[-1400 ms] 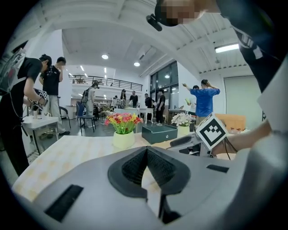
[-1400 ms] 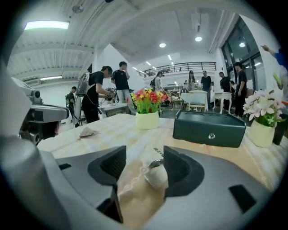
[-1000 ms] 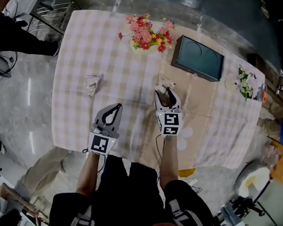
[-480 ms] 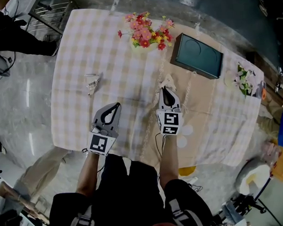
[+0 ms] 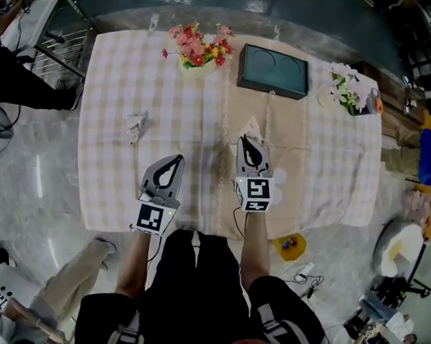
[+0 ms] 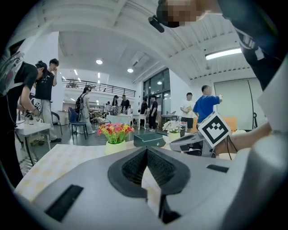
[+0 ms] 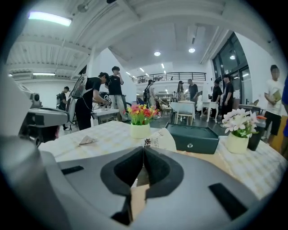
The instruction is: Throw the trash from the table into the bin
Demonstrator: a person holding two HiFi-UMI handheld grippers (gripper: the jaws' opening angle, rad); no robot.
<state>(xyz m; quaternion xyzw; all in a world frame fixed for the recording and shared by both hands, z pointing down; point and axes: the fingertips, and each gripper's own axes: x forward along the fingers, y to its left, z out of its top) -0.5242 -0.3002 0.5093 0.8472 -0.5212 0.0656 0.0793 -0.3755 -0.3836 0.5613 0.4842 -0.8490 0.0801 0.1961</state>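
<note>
The checked table (image 5: 112, 101) shows more fully in the head view than a second ago, and both grippers sit nearer its front edge. The right gripper (image 5: 250, 139), whose jaws stood apart around the crumpled wrapper (image 5: 251, 125) back then, has just closed and now pinches it at its tips over the beige runner (image 5: 241, 109). The left gripper (image 5: 179, 159) stays closed with nothing in it, and the second paper scrap (image 5: 134, 125) still lies on the cloth at the left.
</note>
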